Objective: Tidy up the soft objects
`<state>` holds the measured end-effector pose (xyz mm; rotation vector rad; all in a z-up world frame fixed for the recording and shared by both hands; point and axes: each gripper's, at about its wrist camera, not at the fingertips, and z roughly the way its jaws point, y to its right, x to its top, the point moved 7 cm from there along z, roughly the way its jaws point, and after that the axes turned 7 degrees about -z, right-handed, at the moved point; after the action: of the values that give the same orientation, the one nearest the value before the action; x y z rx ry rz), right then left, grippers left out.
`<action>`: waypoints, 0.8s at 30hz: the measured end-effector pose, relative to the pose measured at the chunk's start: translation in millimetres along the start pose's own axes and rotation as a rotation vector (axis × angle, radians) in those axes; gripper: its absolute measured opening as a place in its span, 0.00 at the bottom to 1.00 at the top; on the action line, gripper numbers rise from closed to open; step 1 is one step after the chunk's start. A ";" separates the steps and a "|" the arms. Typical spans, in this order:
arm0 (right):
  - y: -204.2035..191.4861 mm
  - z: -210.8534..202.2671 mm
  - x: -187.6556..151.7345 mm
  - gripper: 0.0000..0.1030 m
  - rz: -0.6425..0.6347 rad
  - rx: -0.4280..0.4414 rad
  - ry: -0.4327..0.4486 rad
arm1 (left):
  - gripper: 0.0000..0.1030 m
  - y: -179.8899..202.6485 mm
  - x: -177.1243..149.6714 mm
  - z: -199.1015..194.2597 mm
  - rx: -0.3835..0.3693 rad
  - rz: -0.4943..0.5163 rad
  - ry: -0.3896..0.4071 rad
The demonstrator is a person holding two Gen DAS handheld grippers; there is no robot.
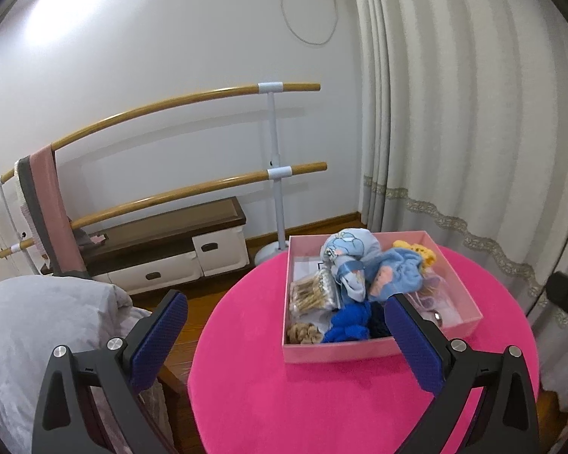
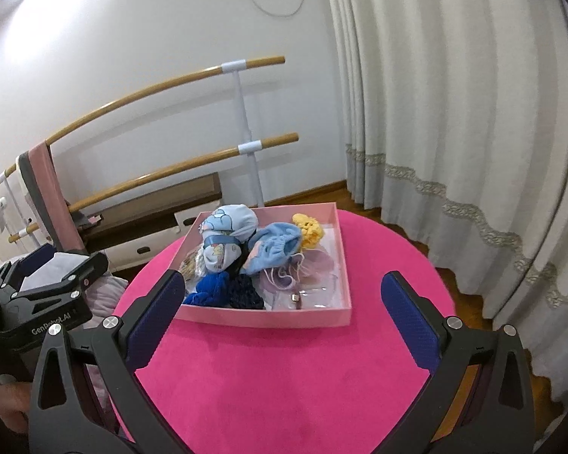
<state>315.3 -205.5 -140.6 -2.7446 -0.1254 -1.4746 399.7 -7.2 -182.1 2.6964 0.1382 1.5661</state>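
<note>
Left wrist view: we are holding the left tool (image 1: 286, 312) spread wide, gripping nothing, low in the frame. Right of centre, the pink box (image 1: 363, 351) is sitting on the round magenta surface (image 1: 303, 408). Inside it we are listing a pale blue bundle (image 1: 346, 261), a blue pouch (image 1: 394, 270), a royal-blue knit (image 1: 346, 323), a yellow crochet piece (image 1: 416, 251) and bagged cotton swabs (image 1: 314, 291).

Right wrist view: we are keeping the right tool (image 2: 284, 293) likewise spread and empty, lower centre. The box (image 2: 269, 317) is lying mid-frame, the pouch (image 2: 280, 244) on top. We are judging these goods light, limp and compressible; pinching a raised fold looks best.
</note>
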 end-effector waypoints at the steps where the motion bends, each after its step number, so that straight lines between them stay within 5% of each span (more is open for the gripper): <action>1: -0.8 -7.8 -1.6 1.00 0.000 -0.002 0.008 | 1.00 0.1 -4.6 -8.8 -0.006 0.003 0.003; 24: -19.6 -138.6 -55.4 1.00 0.014 -0.047 0.141 | 1.00 -7.7 -74.7 -206.5 -0.035 -0.001 0.086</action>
<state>168.0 -197.4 -110.5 -2.6592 -0.0699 -1.6817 183.2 -11.5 -144.7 2.6040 0.1130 1.6680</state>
